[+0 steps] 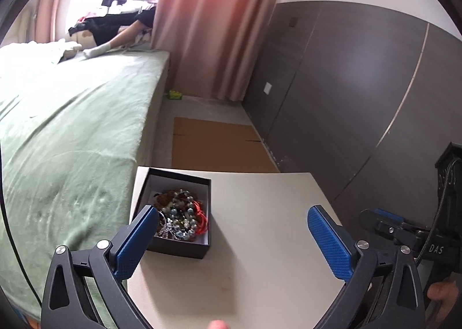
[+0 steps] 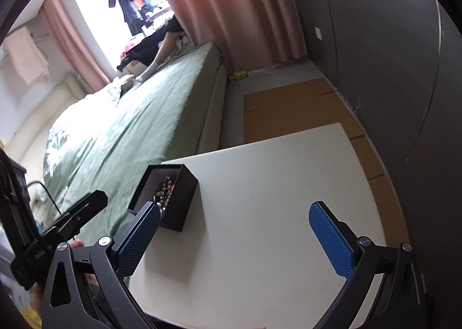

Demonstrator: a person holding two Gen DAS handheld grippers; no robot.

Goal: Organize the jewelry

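A small black open box [image 1: 199, 184] stands on the left part of a white table [image 1: 260, 228]. It holds a tangle of jewelry [image 1: 182, 213]: grey and green bead strings, brown beads, a red cord, a silver chain. My left gripper [image 1: 232, 238] is open and empty, held over the table just right of the box; its left finger overlaps the box's near corner in view. My right gripper [image 2: 234, 238] is open and empty, above the table to the right of the box [image 2: 184, 199]. The beads [image 2: 164, 190] show over the box rim.
A bed with a green cover [image 1: 72, 127] runs along the table's left side. A dark grey wardrobe [image 1: 361, 83] stands on the right. Flat cardboard [image 1: 213, 144] lies on the floor beyond the table. Pink curtains [image 1: 216, 26] hang at the back.
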